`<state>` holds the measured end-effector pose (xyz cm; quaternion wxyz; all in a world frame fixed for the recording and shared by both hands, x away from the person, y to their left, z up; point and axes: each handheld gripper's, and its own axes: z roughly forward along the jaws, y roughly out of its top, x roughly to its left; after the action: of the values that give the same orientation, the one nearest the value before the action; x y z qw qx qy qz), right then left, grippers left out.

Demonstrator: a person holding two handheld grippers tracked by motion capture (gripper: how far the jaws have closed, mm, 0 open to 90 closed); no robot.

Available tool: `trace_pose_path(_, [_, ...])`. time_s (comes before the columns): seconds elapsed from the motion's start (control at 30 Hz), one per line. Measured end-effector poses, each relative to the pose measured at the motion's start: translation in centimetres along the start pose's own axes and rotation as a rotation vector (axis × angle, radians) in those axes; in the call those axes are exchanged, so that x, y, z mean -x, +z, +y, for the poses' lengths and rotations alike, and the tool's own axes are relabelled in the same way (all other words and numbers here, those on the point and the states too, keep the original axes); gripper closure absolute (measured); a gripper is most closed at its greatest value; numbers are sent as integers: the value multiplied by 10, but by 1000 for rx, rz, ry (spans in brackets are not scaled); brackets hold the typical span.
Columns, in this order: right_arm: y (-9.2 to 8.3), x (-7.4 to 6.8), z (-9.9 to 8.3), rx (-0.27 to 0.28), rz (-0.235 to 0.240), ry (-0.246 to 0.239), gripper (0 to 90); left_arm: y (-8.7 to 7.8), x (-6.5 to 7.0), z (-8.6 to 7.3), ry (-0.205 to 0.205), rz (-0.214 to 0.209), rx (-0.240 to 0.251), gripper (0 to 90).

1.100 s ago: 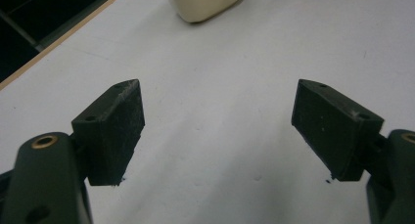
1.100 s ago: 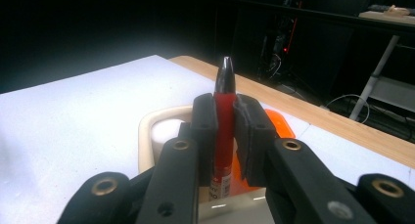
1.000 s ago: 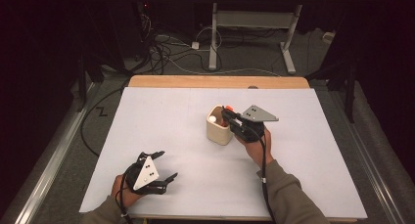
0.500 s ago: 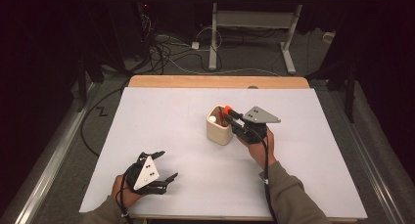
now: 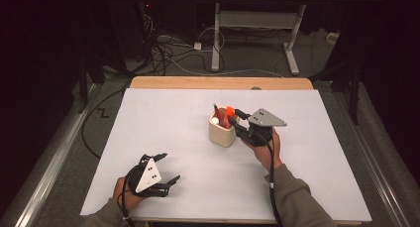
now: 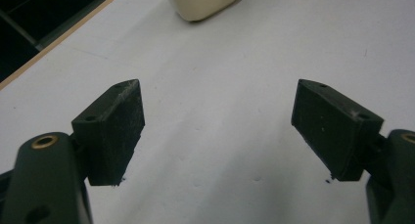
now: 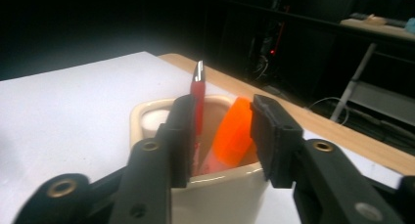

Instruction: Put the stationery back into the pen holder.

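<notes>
Orange marker [image 7: 234, 132] between right gripper's [image 7: 221, 136] parted jaws

A wide white sheet-covered tabletop [image 5: 163, 138] is seen in the high view, lit brightly from above, and a strip of pale wooden table edge [image 5: 218, 83] is left bare along its far side. Grey carpeted floor [image 5: 69, 152] is spread on both sides, and a long silver metal rail [image 5: 47, 167] is laid along it at the left. Beyond the table, a tangle of black and white cables [image 5: 171, 51] is strewn over the floor. A second desk with white metal legs [image 5: 216, 38] is set farther back. The rest of the room is kept dark; a small red light [image 5: 149, 7] is glimpsed in the gloom.
</notes>
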<state>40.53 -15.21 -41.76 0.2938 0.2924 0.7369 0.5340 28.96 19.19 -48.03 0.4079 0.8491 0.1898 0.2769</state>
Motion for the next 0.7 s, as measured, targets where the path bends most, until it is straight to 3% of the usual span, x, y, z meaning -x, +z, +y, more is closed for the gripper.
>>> trace_pose_path(0.2, [-6, 3, 3, 10, -26, -17, 536, 0, 0, 0, -1, 1, 1, 197])
trace_pose_path(0.57, [-9, 13, 3, 2, -100, 9, 299, 1, 1, 0, -9, -11, -4, 198])
trace_pose_path(0.7, [-9, 14, 3, 9, -106, 18, 260, 0, 1, 0, -10, -11, -3, 197])
